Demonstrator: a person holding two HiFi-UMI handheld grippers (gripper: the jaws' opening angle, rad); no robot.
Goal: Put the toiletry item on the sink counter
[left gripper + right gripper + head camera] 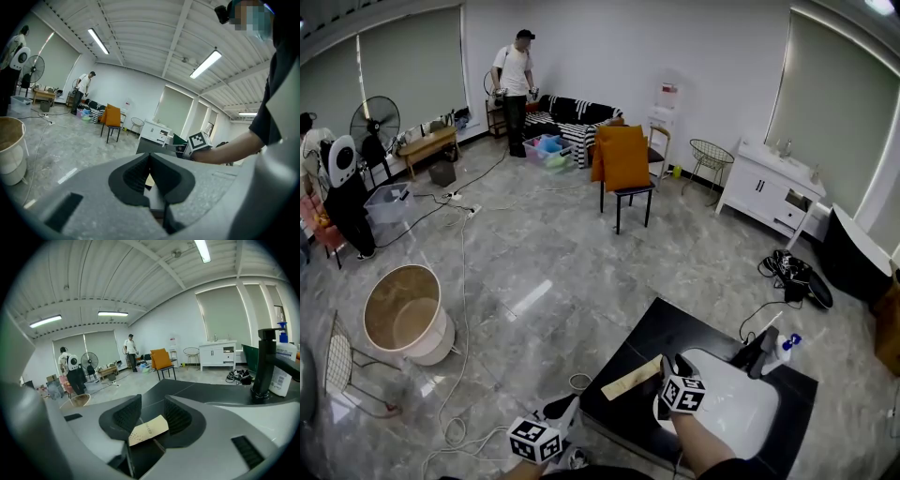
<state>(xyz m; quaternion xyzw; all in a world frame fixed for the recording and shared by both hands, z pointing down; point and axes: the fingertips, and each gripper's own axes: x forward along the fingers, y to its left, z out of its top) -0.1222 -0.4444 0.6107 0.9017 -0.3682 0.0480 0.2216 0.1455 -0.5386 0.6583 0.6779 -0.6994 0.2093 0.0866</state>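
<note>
Box (630, 379), tan and flat, lies on the black bench (675, 323) just left of the white sink basin (741, 403). Right hand-held gripper (672, 364) is released: jaws wide, it sits between them, pads off it. Left hand-held gripper (572, 403) is clenched on nothing, left of the basin too.

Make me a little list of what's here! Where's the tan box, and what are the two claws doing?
item: tan box, flat
where: lying on the black counter, left of the white sink
right claw: open, with the box lying between its jaws and the pads not pressing it
left claw: shut, holding nothing, to the left of the counter
also by the sink: black faucet, white bottle with a blue top
</note>
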